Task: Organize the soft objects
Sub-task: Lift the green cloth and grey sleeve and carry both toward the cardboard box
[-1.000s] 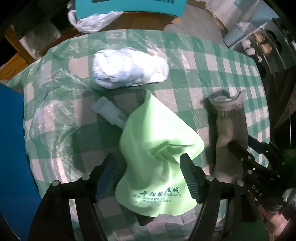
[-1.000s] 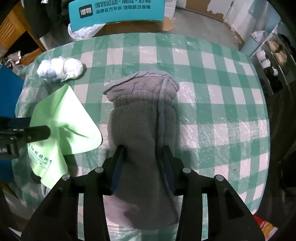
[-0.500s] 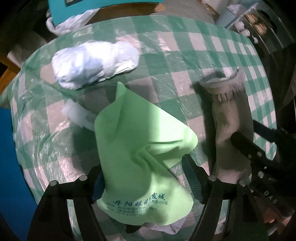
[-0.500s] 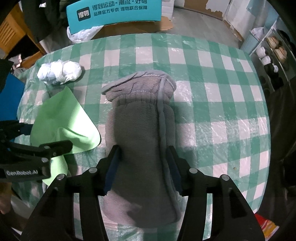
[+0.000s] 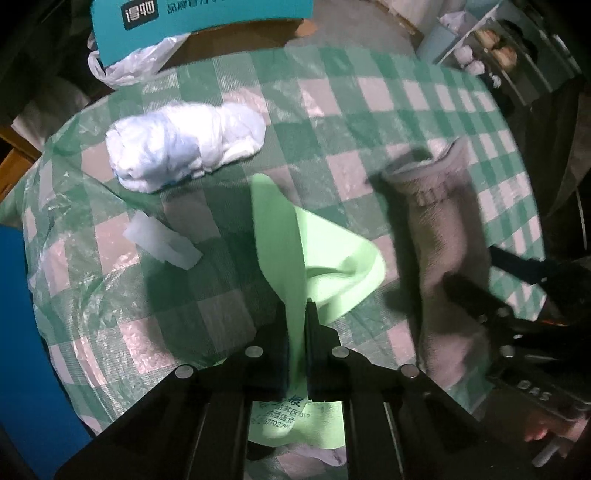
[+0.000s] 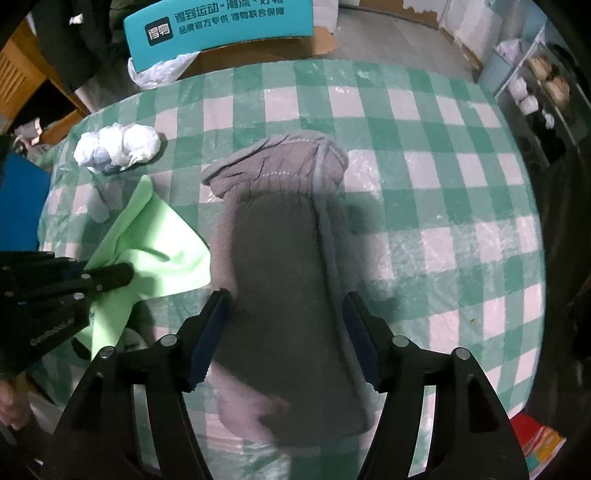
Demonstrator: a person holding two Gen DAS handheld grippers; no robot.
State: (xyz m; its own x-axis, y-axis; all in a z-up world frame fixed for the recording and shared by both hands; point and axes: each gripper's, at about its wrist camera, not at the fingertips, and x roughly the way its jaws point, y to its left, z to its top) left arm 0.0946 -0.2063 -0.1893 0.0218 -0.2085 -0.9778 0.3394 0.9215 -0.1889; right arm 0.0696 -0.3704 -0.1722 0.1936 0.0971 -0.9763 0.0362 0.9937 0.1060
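Observation:
A light green cloth (image 5: 325, 258) with printed writing lies bunched on the checked table, and my left gripper (image 5: 295, 310) is shut on a pinched fold of it. The same cloth (image 6: 155, 243) and left gripper (image 6: 118, 275) show at the left of the right wrist view. A grey fleece sock (image 6: 284, 266) lies lengthwise on the table. My right gripper (image 6: 286, 306) straddles it, its jaws opening, with the pads standing off the sock's sides. In the left wrist view the sock (image 5: 443, 236) and the right gripper (image 5: 476, 280) sit at the right.
A white crumpled plastic bundle (image 5: 184, 147) and a small clear plastic piece (image 5: 162, 243) lie on the green checked tablecloth (image 6: 443, 184) to the far left. A teal box (image 6: 221, 29) and a white bag (image 6: 159, 70) stand beyond the table's far edge. Shelves (image 6: 535, 85) stand at the right.
My left gripper has shut on the green cloth, gathering it into a ridge. My right gripper's jaws have spread wider around the grey sock.

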